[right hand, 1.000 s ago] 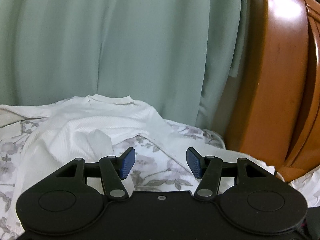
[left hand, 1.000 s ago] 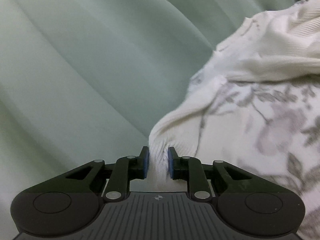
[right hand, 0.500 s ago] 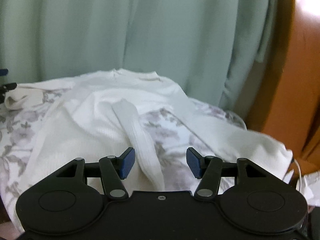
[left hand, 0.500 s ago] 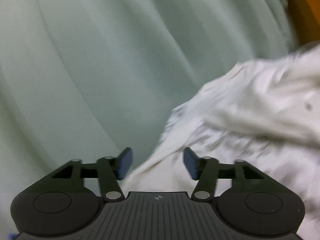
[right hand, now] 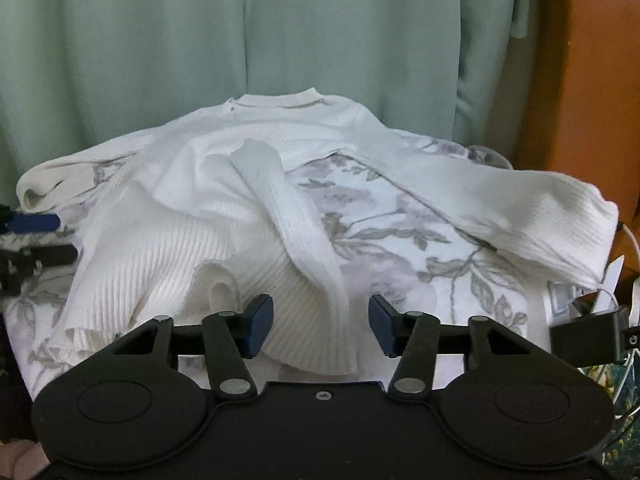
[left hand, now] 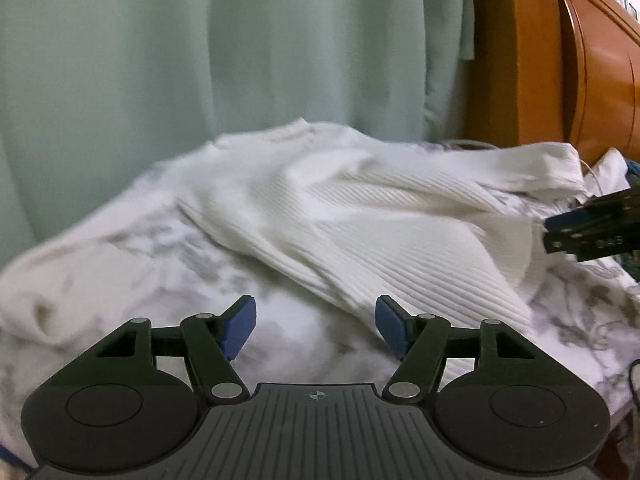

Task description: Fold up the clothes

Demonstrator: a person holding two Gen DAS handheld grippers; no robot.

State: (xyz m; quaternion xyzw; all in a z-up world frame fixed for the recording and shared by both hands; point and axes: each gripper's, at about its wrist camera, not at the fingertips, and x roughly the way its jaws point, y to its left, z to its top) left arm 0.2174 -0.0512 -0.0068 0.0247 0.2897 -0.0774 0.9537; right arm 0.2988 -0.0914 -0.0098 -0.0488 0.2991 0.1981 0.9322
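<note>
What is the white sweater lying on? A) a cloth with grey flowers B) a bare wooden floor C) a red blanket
A, the white sweater lies crumpled on a pale cloth with grey flowers and leaves printed on it.

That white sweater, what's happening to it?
A person holding a grabbing tool in each hand is folding the white ribbed sweater, which lies rumpled on a flowery sheet. The right tool is closing around the bottom hem with its pads not yet pressing. The left tool is opening and holds nothing, over the sheet beside the sweater.
</note>
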